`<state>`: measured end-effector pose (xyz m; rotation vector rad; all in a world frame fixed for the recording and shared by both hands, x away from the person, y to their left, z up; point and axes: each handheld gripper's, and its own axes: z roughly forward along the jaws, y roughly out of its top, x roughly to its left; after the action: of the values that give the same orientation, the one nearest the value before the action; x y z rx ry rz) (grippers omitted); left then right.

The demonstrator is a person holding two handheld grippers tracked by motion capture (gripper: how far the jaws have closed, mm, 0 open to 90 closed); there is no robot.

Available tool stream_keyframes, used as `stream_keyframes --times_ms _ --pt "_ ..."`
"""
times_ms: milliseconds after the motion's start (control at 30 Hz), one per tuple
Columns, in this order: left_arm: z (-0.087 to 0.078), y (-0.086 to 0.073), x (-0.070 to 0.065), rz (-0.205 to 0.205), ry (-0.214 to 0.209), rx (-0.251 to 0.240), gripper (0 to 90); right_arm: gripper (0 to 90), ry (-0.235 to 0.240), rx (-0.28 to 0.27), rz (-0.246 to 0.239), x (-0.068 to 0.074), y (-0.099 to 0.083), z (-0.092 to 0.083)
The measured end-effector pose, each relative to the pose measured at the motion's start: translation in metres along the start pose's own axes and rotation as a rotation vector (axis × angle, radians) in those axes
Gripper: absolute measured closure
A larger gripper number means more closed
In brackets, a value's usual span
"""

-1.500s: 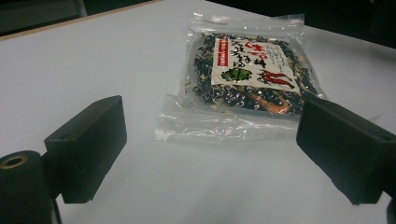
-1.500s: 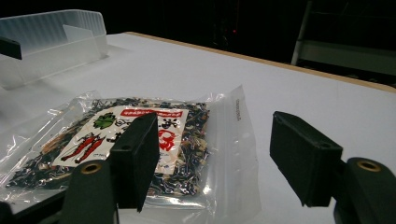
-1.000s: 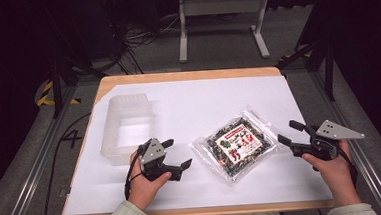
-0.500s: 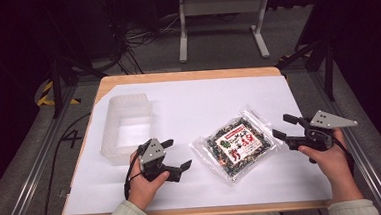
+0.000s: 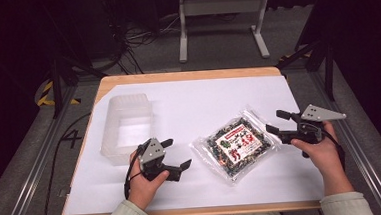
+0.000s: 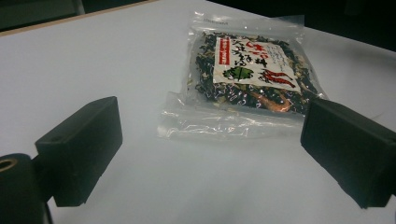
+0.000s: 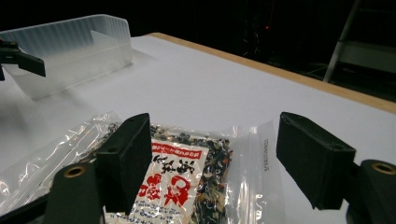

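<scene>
High view: a clear plastic packet of dark dried mix with a red-and-white printed label (image 5: pixel 235 146) lies flat on the white table sheet (image 5: pixel 213 101), right of centre, turned at an angle. A translucent rectangular plastic tub (image 5: pixel 127 127) stands empty at the sheet's left, well apart from the packet. The right gripper (image 5: pixel 278 121) sits just at the packet's right edge, jaws spread, nothing between them. The left gripper (image 5: pixel 176 154) rests low on the sheet between tub and packet, jaws also apart and empty, pointed toward the packet. Left gripper view: both black jaws wide open, the packet (image 6: pixel 247 77) ahead of them, its sealed clear margin nearest; gap between jaw tips and bag, no contact. Right gripper view: jaws open wide and straddling the packet's near corner (image 7: pixel 187 172), the label seen between them; whether a pad touches the film, cannot tell. The tub (image 7: pixel 70 51) shows far off beyond. Judgement: the step in hand is the approach to grasp the packet, right gripper leading. Next move calls for lowering onto a corner or the flat seal and pinching thin slippery film without merely pushing the bag along; the tub looks the likely destination.
</scene>
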<state>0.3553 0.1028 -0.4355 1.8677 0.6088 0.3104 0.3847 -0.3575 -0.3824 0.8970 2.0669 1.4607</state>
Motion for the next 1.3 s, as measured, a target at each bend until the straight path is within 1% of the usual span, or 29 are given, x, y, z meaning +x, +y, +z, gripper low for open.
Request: stream_keyframes --times_ms 67,167,200,233,300,400,467,500,600,633,733,833,933,967,1067,1133,1233,1300 --pt "0.000 0.000 0.000 0.009 -0.002 -0.004 6.4 27.5 -0.004 0.013 0.008 -0.001 -0.004 0.002" --pt "-0.001 0.000 0.000 0.008 -0.003 -0.008 6.2 27.6 -0.015 0.027 0.010 -0.002 -0.009 0.005" --pt "0.000 0.000 0.000 0.010 -0.005 -0.007 6.2 27.6 -0.018 0.032 0.019 -0.003 -0.012 0.006" --pt "0.000 0.000 0.000 0.012 -0.002 -0.006 6.2 27.6 -0.027 0.053 0.026 -0.005 -0.017 0.009" --pt "0.000 0.000 0.000 0.012 -0.002 -0.006 6.0 27.5 -0.030 0.061 0.032 -0.005 -0.019 0.009" --pt "0.000 0.000 0.000 0.006 -0.008 -0.003 5.8 26.7 -0.038 0.091 0.045 -0.008 -0.026 0.013" --pt "0.001 0.000 0.000 0.007 -0.016 -0.003 4.6 26.4 -0.049 0.113 0.047 -0.009 -0.029 0.015" --pt "0.001 0.000 0.000 0.014 -0.018 -0.002 4.4 26.4 -0.056 0.125 0.046 -0.009 -0.030 0.015" --pt "0.001 0.000 0.000 0.012 -0.022 0.003 3.4 26.3 -0.079 0.162 0.043 -0.010 -0.034 0.018" --pt "0.001 0.000 0.001 0.016 -0.023 0.005 3.4 26.2 -0.083 0.166 0.046 -0.010 -0.034 0.018" --pt "0.002 -0.001 0.001 0.016 -0.025 0.008 3.2 26.0 -0.091 0.186 0.068 -0.012 -0.038 0.019" --pt "0.002 -0.001 0.001 0.016 -0.029 0.018 3.1 25.2 -0.081 0.216 0.099 -0.013 -0.042 0.022" --pt "0.002 -0.001 0.001 0.019 -0.027 0.025 2.3 25.0 -0.079 0.244 0.104 -0.013 -0.045 0.024" --pt "0.002 -0.002 0.001 0.012 -0.029 0.027 2.3 24.9 -0.079 0.249 0.106 -0.013 -0.046 0.024" --pt "0.002 -0.002 0.001 0.010 -0.029 0.029 2.3 24.4 -0.078 0.259 0.124 -0.015 -0.048 0.024" --pt "0.002 -0.002 0.002 0.012 -0.028 0.030 2.3 24.4 -0.078 0.265 0.127 -0.015 -0.049 0.024" --pt "0.002 -0.002 0.001 0.015 -0.029 0.031 2.3 24.3 -0.065 0.277 0.140 -0.015 -0.051 0.024" --pt "0.002 -0.002 0.002 0.020 -0.029 0.036 2.3 24.3 -0.054 0.285 0.139 -0.014 -0.051 0.024"
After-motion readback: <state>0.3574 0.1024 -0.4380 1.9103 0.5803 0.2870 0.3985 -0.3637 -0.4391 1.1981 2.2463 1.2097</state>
